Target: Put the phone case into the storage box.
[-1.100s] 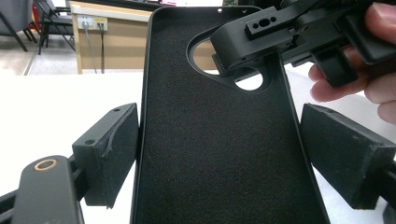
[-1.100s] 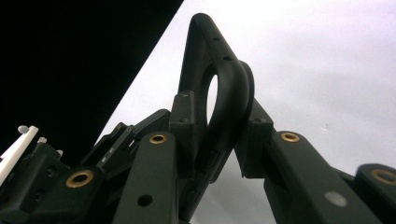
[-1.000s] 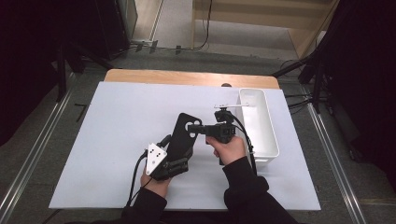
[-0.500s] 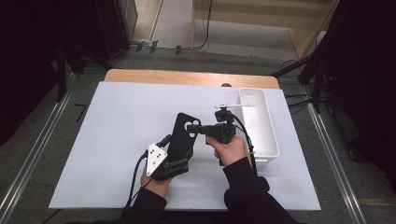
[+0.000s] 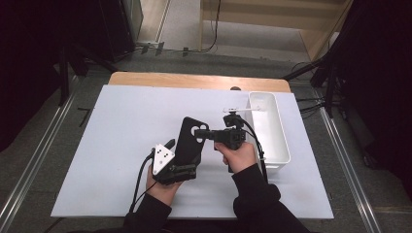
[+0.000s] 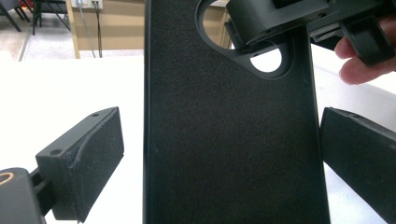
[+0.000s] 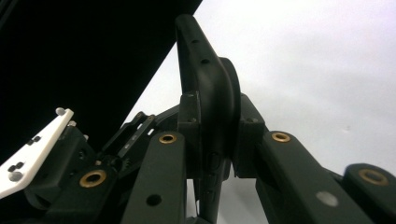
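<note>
The right tongs [image 5: 203, 134] are clamped on the top corner of a black phone case [image 5: 189, 143], by its camera cutout; in the right gripper view the pads pinch the case's edge [image 7: 205, 93] from both sides. The left tongs [image 5: 182, 156] have just been opening: in the left gripper view their pads [image 6: 84, 158] stand clear on either side of the case [image 6: 224, 140], not pressing it. The case is held tilted above the white worktop [image 5: 121, 126], with a white tray [image 5: 279, 141] just beside the right hand [image 5: 238, 155].
</note>
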The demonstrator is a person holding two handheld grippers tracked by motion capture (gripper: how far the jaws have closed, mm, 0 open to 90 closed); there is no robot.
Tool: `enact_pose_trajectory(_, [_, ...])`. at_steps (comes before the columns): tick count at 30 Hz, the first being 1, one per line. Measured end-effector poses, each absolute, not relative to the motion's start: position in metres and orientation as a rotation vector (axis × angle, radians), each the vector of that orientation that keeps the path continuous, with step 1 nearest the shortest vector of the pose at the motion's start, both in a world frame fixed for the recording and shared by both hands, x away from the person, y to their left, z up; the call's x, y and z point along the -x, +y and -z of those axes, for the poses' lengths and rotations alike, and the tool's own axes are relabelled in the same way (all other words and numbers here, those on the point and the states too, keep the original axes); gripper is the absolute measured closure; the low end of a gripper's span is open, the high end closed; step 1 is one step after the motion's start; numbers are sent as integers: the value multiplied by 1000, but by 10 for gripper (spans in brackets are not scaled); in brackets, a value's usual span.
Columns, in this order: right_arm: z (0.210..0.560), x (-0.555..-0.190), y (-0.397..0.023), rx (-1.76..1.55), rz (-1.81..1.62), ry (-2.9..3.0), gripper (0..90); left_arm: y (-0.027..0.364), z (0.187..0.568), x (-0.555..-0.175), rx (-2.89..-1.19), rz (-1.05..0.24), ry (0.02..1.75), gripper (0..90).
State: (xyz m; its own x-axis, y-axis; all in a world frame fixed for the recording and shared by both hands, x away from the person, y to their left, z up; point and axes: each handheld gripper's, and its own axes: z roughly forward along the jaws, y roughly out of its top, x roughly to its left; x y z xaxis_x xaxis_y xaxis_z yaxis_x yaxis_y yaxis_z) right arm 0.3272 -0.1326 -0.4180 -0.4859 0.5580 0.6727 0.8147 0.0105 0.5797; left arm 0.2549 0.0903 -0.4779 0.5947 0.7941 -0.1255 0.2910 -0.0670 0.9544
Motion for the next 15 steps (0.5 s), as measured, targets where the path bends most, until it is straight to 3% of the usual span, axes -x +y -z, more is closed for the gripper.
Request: enact_pose_trajectory(15, [415,-327,-144,1440,1551,-2152,752,95,469,-264,-1765,-402,891,13])
